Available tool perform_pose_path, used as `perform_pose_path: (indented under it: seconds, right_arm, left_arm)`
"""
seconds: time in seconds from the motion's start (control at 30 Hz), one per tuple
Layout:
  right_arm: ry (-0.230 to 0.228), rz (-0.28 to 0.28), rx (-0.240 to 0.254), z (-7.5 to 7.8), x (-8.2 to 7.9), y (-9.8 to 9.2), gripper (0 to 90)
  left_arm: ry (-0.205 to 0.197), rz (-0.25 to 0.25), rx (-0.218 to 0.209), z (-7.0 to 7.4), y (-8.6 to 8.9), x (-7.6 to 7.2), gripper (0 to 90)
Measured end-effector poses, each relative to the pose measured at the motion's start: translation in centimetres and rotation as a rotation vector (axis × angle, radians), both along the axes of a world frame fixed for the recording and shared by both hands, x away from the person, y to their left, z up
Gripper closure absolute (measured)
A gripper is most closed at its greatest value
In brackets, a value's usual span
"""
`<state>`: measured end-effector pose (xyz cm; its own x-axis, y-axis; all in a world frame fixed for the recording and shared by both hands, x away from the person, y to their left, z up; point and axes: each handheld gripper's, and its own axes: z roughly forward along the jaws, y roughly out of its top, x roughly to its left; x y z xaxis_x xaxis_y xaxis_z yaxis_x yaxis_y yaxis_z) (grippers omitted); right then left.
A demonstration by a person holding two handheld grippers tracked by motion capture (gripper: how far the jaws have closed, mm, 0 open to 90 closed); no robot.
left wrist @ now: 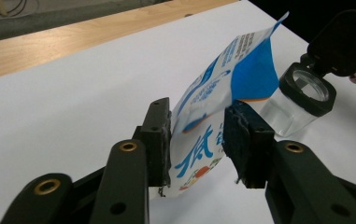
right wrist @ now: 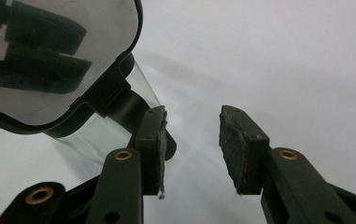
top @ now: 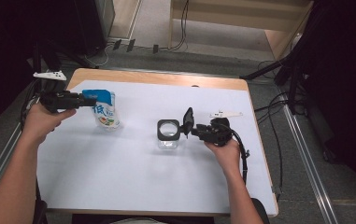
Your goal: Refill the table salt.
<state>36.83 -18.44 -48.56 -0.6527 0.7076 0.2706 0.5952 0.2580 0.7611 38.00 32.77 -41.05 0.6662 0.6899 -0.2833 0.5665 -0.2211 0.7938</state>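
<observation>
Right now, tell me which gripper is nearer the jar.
Right. The right gripper sits at the jar's open lid; the left gripper is far off, its jaws around the pouch.

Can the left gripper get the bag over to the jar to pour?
Probably yes. The left gripper has the bag between its jaws, bare table lies up to the jar, and its lid is flipped open.

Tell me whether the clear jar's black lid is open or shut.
Open: the hinged black lid stands upright beside the clear square jar, mouth uncovered.
</observation>
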Motion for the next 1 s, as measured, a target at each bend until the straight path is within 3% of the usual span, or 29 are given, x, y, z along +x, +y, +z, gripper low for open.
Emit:
perform_pose_path:
  seconds: [0.2,0.4,0.73,0.83,1.0]
  right_arm:
    - [0.003,-0.006,-0.002,0.0,-0.1,-0.1,62.4]
    - [-0.002,-0.011,-0.012,0.1,-0.4,-0.2,62.1]
    - [-0.009,-0.02,-0.008,0.6,-1.2,-0.3,60.6]
    - [-0.001,-0.026,0.013,0.8,-1.9,-0.5,60.0]
    - [-0.014,-0.026,0.002,1.2,-3.4,-0.8,60.4]
  left_arm:
    - [-0.004,-0.011,0.005,-0.1,0.0,0.4,75.0]
    - [-0.01,-0.058,0.005,-0.2,-0.5,0.3,86.6]
    - [0.014,-0.075,-0.015,0.1,-1.0,0.3,89.6]
    - [0.016,-0.069,-0.013,0.3,-1.3,0.2,90.0]
    - [0.008,-0.061,-0.011,0.6,-1.7,0.1,90.0]
